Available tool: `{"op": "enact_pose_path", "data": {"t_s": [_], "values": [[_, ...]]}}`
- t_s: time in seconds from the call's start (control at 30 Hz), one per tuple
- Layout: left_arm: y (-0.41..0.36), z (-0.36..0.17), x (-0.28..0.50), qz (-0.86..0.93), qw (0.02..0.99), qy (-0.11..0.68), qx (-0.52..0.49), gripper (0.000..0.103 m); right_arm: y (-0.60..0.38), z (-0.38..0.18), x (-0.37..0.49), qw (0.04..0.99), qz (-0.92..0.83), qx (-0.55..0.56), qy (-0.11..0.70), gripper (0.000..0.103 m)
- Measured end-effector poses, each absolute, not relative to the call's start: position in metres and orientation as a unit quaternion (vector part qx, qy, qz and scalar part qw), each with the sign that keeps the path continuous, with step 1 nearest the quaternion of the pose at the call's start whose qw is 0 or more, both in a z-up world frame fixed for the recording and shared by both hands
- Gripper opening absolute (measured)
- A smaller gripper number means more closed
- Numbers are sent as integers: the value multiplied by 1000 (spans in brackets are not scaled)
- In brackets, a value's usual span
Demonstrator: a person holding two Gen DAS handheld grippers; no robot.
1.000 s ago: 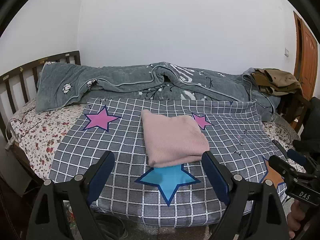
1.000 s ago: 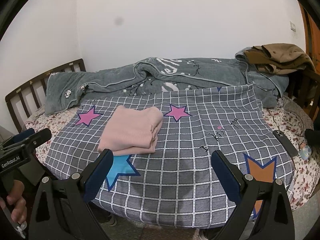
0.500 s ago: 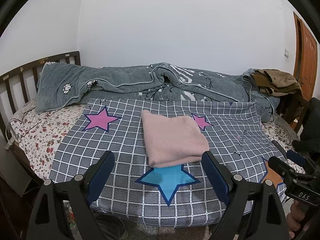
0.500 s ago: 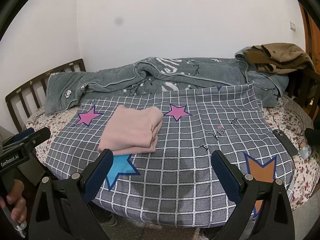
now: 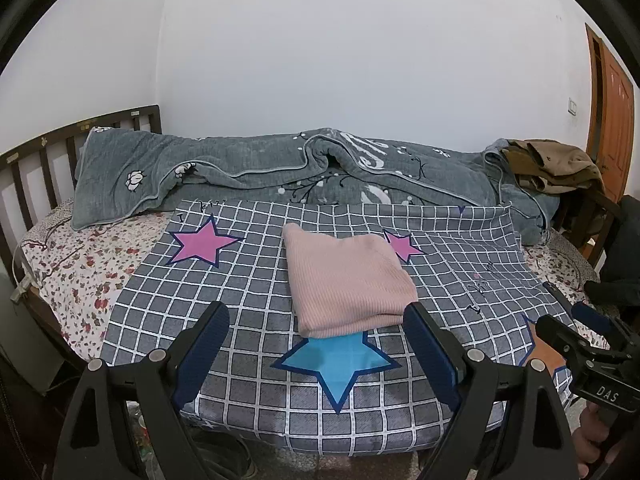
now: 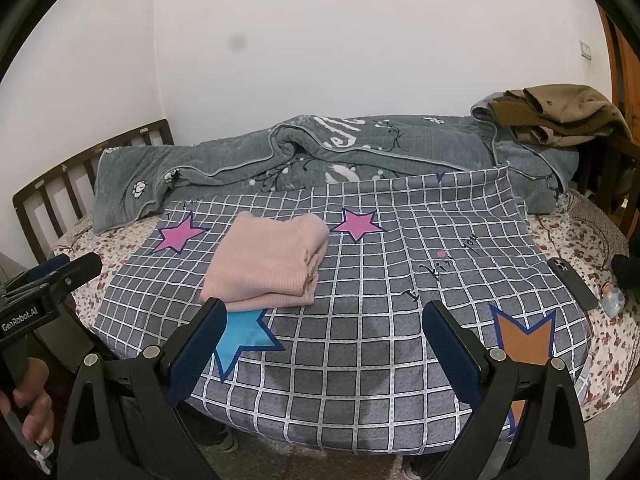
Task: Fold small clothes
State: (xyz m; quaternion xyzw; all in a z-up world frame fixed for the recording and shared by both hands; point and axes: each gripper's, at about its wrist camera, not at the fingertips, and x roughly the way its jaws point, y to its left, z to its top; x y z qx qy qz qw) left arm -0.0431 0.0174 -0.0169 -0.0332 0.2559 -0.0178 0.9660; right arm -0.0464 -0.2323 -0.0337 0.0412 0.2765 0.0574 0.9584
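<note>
A pink knitted garment (image 5: 346, 280) (image 6: 268, 262) lies folded into a neat rectangle on a grey checked sheet with stars (image 5: 248, 280) (image 6: 380, 280) spread over the bed. My left gripper (image 5: 316, 332) hangs open in front of the bed's near edge, short of the garment, with nothing between its fingers. In the right wrist view my right gripper (image 6: 324, 328) is open too, holding nothing, to the right of the garment and apart from it. Each gripper shows at the edge of the other's view, held by a hand.
A rumpled grey-green quilt (image 5: 280, 172) lies along the wall side. Brown clothes (image 6: 560, 114) are heaped at the right end. A dark phone (image 6: 570, 282) and a small bottle (image 6: 612, 300) lie on the floral sheet at right. A wooden headboard (image 5: 36, 168) stands left.
</note>
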Motion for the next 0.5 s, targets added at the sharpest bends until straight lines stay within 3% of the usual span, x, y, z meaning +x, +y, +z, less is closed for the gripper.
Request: {"op": "enact_pose_path", "data": {"t_s": [0.5], "values": [[17, -15, -43, -17, 967, 254, -35, 88, -234, -32, -49, 959, 60, 45, 273, 97]]}}
